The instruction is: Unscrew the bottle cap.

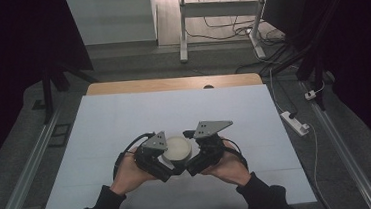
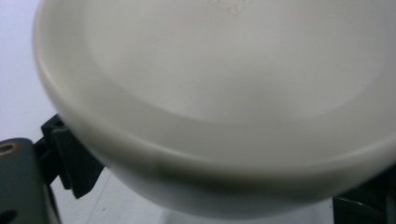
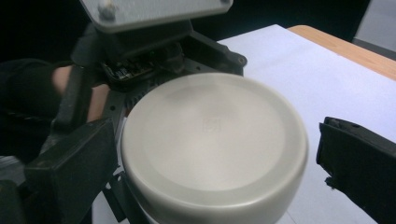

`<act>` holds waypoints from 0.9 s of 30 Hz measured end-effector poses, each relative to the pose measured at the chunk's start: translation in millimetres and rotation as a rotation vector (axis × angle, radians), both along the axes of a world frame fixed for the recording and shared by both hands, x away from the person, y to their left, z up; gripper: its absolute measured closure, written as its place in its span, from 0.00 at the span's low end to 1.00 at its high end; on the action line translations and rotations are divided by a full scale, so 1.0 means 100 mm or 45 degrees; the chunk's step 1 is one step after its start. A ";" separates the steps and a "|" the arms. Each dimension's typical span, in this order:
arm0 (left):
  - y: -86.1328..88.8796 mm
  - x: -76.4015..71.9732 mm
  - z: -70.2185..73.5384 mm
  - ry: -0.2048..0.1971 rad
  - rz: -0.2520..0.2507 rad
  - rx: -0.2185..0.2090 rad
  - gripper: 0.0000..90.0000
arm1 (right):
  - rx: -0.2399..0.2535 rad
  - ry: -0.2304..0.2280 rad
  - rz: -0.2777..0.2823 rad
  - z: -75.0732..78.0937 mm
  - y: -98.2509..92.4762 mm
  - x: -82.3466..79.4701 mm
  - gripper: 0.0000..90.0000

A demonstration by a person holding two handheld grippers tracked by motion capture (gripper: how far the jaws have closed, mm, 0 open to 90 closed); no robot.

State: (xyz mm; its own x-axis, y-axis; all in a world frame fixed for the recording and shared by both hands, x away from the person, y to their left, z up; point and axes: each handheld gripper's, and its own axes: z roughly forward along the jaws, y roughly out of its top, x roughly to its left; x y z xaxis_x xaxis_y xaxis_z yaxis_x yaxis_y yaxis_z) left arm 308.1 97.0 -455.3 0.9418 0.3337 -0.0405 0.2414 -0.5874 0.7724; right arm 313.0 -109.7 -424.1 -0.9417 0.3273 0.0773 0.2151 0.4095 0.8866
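Observation:
A white round container [image 1: 177,148] with a flat, logo-stamped face [image 3: 212,126] is held just above the white table cover [image 1: 124,119], near its front middle. My left gripper [image 1: 159,162] comes in from the left and is shut on it; its black jaws show at both lower corners of the left gripper view, pressed under the container's rim [image 2: 187,172]. My right gripper [image 1: 198,159] comes in from the right and stands open around the same container, with one jaw close beside it and a clear gap before the other jaw.
The white cover leaves a wooden table strip [image 1: 172,83] bare at the far edge. Beyond it stand a white desk frame [image 1: 183,29] and floor cables [image 1: 238,30]. A power strip [image 1: 295,122] lies on the floor at the right.

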 end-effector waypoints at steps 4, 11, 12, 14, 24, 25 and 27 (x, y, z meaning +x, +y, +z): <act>-0.01 -0.01 0.01 -0.003 0.027 0.004 0.08 | 0.001 -0.026 -0.036 -0.03 0.04 -0.03 0.02; -0.03 -0.04 0.05 -0.009 0.004 -0.003 0.08 | 0.050 -0.066 -0.036 -0.05 0.04 -0.07 0.07; -0.02 -0.04 0.05 -0.008 -0.011 -0.011 0.08 | 0.047 -0.074 -0.030 -0.04 0.04 -0.08 0.08; 0.00 -0.03 0.05 0.008 -0.057 -0.032 0.08 | 0.043 -0.079 -0.006 -0.02 0.03 -0.09 0.08; 0.00 -0.07 0.06 0.035 -0.310 -0.056 0.08 | 0.075 0.028 0.299 0.02 -0.06 -0.02 0.08; -0.01 -0.08 0.07 0.036 -0.339 -0.055 0.08 | 0.078 0.036 0.329 0.02 -0.06 -0.02 0.08; -0.02 -0.10 0.07 0.034 -0.402 -0.059 0.08 | 0.091 0.055 0.409 0.01 -0.08 -0.01 0.08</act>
State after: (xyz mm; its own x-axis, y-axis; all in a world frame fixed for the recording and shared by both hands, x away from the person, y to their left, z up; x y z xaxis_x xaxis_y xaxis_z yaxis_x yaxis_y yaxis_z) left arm 298.5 95.3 -448.6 0.9969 0.0225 -0.0748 0.0733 -0.6008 0.7960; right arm 311.9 -117.7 -422.8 -0.9913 0.0062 0.1312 0.1227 0.3997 0.9084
